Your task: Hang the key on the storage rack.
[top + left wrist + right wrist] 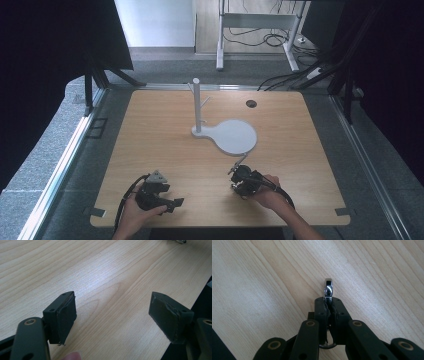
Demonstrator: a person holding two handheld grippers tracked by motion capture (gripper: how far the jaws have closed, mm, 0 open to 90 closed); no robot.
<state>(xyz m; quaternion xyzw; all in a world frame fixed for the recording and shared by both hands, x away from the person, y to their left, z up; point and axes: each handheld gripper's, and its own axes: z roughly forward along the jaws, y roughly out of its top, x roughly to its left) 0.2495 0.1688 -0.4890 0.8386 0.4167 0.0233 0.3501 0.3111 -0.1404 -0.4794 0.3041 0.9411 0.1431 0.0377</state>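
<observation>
Chrome ring (pixel 328 288) sits clenched between your right gripper's (pixel 328 300) fingers, low over the desk (pixel 165 150); the pick looks done. Your left gripper (pixel 112 315) rests released, holding nothing. The white stand (pixel 197 106) beyond likely awaits the hanging.

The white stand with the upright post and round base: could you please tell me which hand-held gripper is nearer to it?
Right. The right hand-held gripper sits just below the white stand's round base; the left hand-held gripper lies farther off, near the table's front edge.
</observation>
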